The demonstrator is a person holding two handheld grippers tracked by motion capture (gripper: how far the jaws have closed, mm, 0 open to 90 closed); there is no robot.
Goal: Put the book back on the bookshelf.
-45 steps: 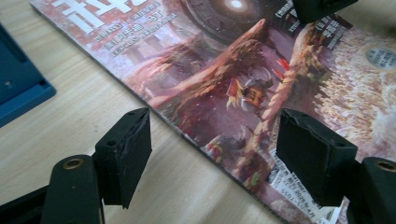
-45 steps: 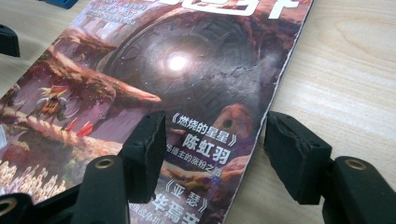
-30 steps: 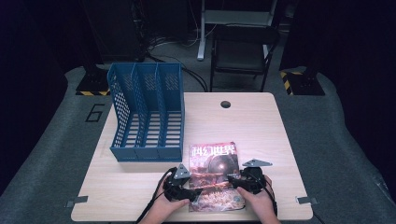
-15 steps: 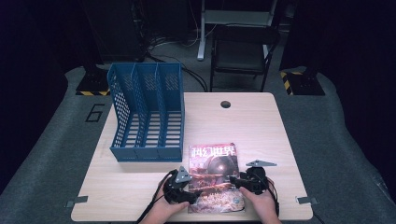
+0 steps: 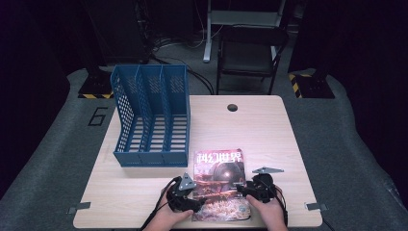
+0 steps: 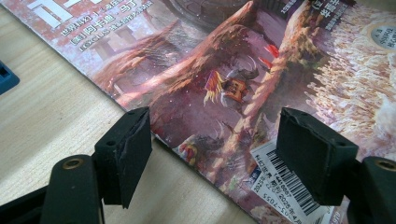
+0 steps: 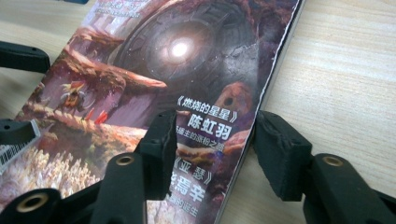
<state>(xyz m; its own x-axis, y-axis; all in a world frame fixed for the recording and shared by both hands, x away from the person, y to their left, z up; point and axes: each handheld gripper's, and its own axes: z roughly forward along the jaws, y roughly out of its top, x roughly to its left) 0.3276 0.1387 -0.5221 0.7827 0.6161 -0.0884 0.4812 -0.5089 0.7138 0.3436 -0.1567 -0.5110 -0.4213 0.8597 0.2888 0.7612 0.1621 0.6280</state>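
Since a second ago my right gripper (image 7: pixel 212 149) has been closing its jaws astride the magazine's (image 5: pixel 219 185) right edge, not yet pinching. Left gripper (image 6: pixel 212 149) gapes wide over the left edge. Magazine lies flat near me: light, glossy, floppy; I'd grip both edges.

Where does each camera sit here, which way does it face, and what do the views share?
High view: above the person's side, looking forward and down on the table, file rack and magazine; both hands and grippers at the bottom.
Left gripper view: rides the left gripper, looking along its open fingers at the magazine's edge and barcode.
Right gripper view: rides the right gripper, whose fingers straddle the magazine's opposite edge.
Shared: all three show the magazine on the wooden table.
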